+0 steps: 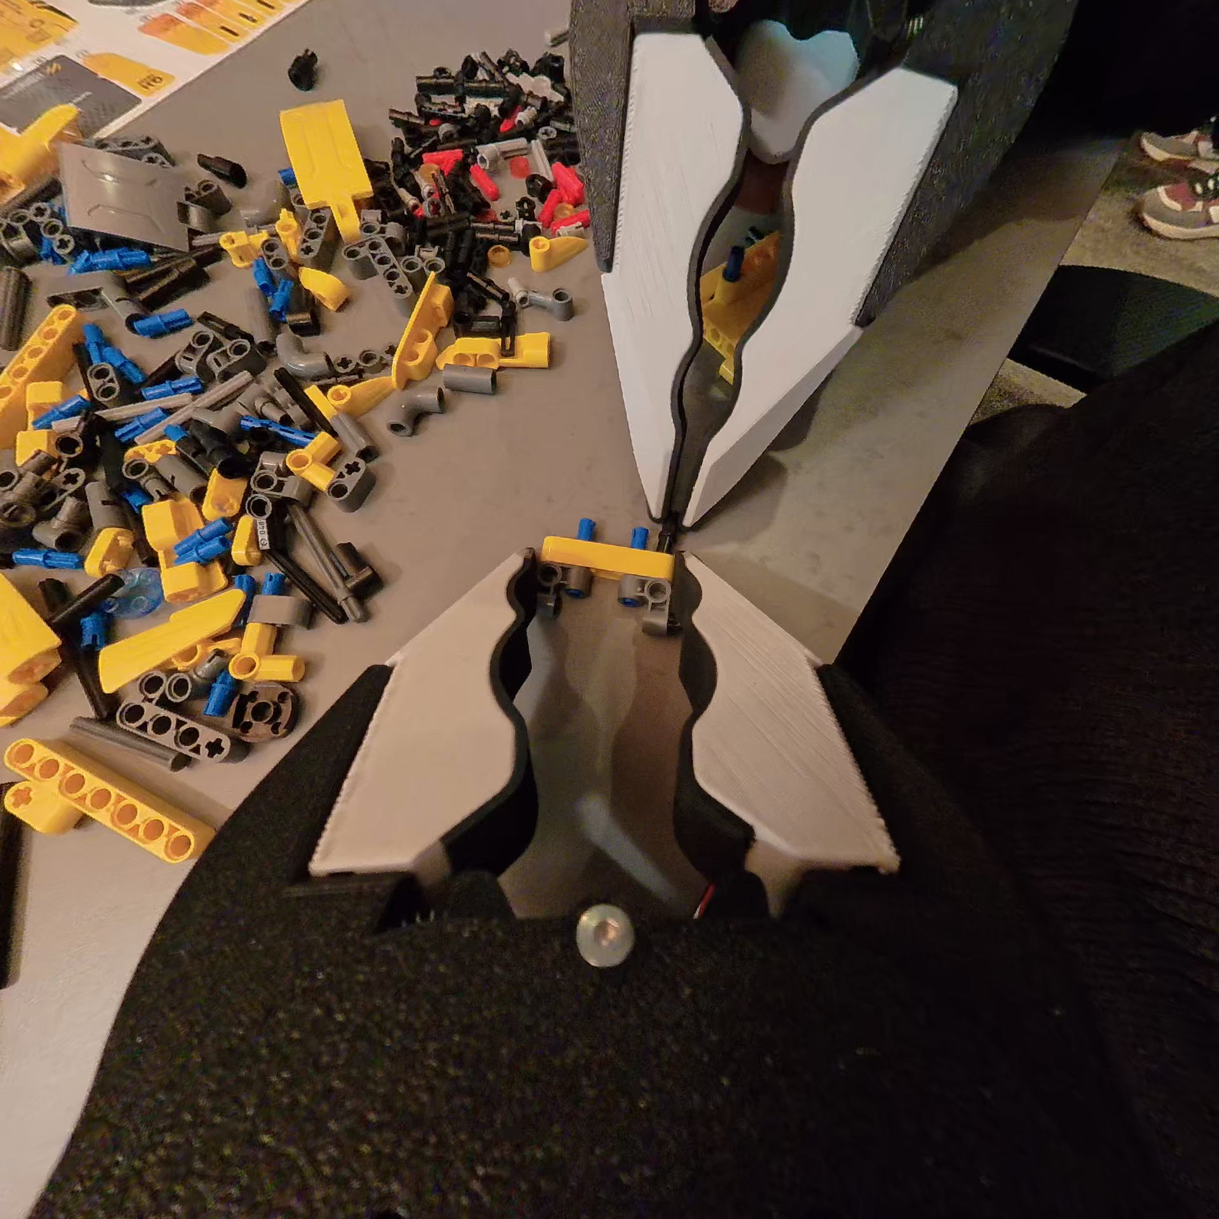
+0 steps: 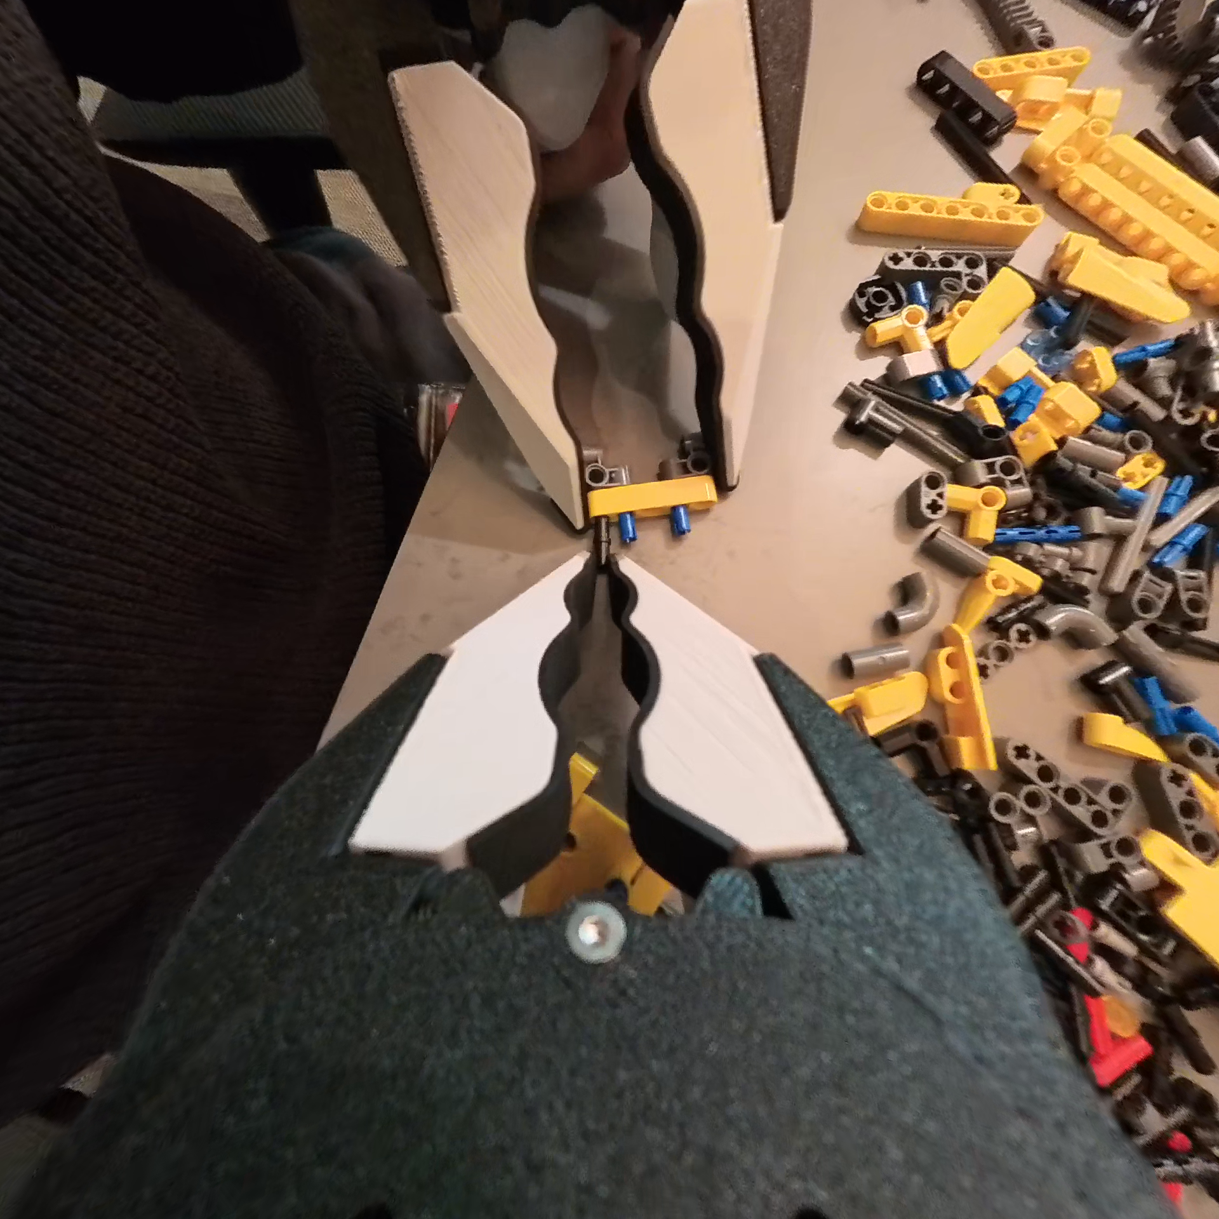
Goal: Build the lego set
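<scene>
A: Starting at the left, what lies beside the yellow beam (image 1: 607, 557)?

B: Left of it a loose heap of building pieces (image 1: 218, 422) covers the grey table (image 1: 501, 475): yellow beams, blue pins, grey connectors, black axles, and farther back a cluster of red and black pins (image 1: 501, 171). Printed sheets (image 1: 99, 59) lie at the far left corner.

A: And the beam itself?

B: It is held in the left gripper (image 1: 607, 561), fingertips partly closed against its two ends. Two blue pins (image 1: 586, 528) stick out of its far side, and grey connectors (image 1: 643, 593) hang from its near side, between the fingers.

A: What meets it on the right?

B: The right gripper (image 1: 669, 518), reaching in from the far side. Its tips are pinched almost together on a small black pin (image 2: 601, 537), which touches the right end of the beam, next to one blue pin.

A: Is the pin seated in the beam?

B: I cannot tell; the tips hide the joint.

A: Anything right of that?

B: The table edge, then dark knitted fabric (image 1: 1055, 725), and shoes (image 1: 1181, 178) on the floor beyond.
</scene>
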A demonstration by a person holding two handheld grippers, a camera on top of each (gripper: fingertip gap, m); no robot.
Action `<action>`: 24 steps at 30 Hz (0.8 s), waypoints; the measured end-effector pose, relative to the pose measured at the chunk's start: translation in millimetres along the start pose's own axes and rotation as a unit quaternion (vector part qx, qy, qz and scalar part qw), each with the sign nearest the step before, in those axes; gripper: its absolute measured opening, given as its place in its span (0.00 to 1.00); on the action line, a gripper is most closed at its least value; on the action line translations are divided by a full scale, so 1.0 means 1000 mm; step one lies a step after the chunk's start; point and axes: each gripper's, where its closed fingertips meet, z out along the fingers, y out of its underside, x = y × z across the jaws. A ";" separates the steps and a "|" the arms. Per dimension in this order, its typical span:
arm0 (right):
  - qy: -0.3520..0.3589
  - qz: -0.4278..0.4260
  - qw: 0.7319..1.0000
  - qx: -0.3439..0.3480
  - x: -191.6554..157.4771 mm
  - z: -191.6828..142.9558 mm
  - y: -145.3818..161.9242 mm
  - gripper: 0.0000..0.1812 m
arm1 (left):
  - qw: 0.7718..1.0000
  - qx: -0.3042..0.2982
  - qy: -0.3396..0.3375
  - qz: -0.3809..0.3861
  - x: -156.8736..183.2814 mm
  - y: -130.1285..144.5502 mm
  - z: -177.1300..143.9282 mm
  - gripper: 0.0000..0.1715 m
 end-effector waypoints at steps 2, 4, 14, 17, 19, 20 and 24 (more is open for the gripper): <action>0.005 -0.013 1.000 -0.003 0.001 0.000 0.000 0.02 | 1.000 0.000 0.000 0.000 0.000 0.000 0.000 0.24; -0.001 -0.016 1.000 0.001 0.001 0.000 0.000 0.02 | 1.000 0.000 0.000 0.000 0.000 0.000 0.000 0.24; -0.056 0.005 0.998 0.019 0.001 0.001 -0.001 0.01 | 1.000 -0.001 0.000 0.001 0.000 0.000 0.000 0.24; -0.075 0.028 0.997 0.017 0.001 0.001 -0.002 0.01 | 1.000 -0.001 -0.001 0.002 0.000 0.000 0.000 0.24; -0.091 0.050 0.994 0.021 0.001 0.001 -0.002 0.01 | 1.000 -0.001 -0.002 0.002 0.000 0.000 0.000 0.24; -0.099 0.059 0.993 0.024 0.001 0.001 -0.002 0.01 | 1.000 -0.001 -0.002 0.002 0.000 0.000 0.000 0.24; -0.100 0.058 0.993 0.026 0.001 0.001 -0.002 0.01 | 1.000 -0.001 -0.003 0.003 0.000 0.000 0.000 0.24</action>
